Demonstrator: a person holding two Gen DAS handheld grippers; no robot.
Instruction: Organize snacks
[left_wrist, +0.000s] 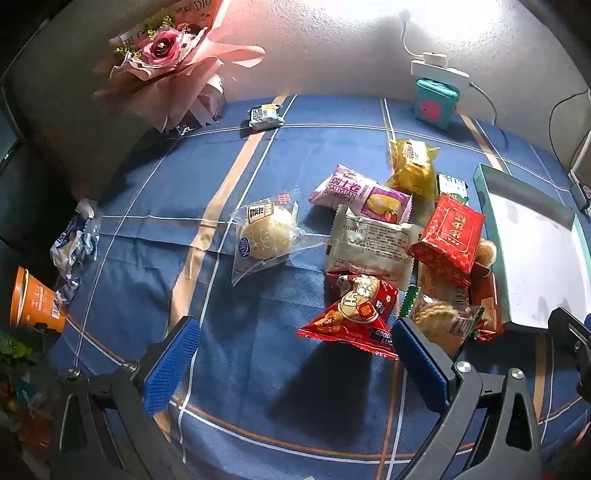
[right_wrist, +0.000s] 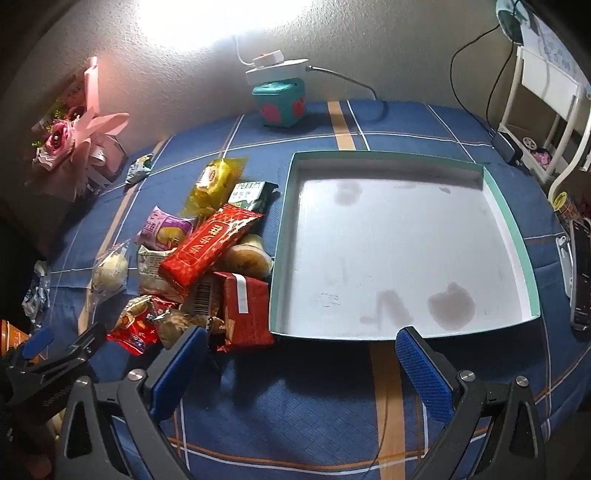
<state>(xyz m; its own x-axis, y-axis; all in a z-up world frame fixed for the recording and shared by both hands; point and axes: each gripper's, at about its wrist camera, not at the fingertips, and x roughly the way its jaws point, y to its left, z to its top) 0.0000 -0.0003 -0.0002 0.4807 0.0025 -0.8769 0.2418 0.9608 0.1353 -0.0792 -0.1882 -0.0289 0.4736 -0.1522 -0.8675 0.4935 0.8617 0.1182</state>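
Both grippers, left (left_wrist: 295, 354) and right (right_wrist: 301, 354), hover with fingers spread wide.

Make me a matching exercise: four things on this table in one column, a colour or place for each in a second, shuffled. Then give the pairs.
1. Swiss roll packet
2. tray
3. orange cup
4. teal cube box

A. beneath the white power strip
B. purple wrapper
C. white inside, no snacks in it
D. at the table's left edge

Pairs: 1-B, 2-C, 3-D, 4-A

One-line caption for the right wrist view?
Open right gripper hovers before an empty teal-rimmed tray, snack pile heaped at its left edge on blue plaid cloth.
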